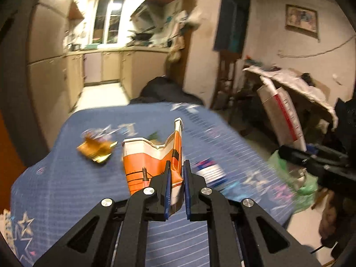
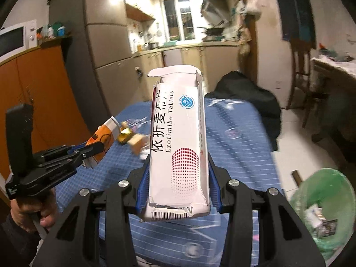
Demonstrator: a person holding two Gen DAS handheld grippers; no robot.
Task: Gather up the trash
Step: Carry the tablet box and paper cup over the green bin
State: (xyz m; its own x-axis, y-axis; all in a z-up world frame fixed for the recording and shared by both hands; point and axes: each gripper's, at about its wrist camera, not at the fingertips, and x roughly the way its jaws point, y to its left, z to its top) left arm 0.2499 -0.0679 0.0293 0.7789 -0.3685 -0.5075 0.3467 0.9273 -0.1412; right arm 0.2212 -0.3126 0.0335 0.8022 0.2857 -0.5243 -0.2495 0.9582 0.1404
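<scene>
Left gripper (image 1: pixel 176 173) pinches a crushed orange paper cup (image 1: pixel 153 160) above the blue tablecloth (image 1: pixel 66 178). Right gripper (image 2: pixel 179 175) clamps a white carton (image 2: pixel 178 142) reading "Ezetimibe Tablets", its barcode end torn. Gold wrapper (image 1: pixel 96 150) lies blurred on the cloth; green trash bag (image 2: pixel 322 200) sits lower right, partly cut off.

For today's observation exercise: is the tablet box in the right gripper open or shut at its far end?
Open. The tablet box has its far-end flaps lifted, showing a hollow inside; whether anything remains in it cannot be told.
</scene>
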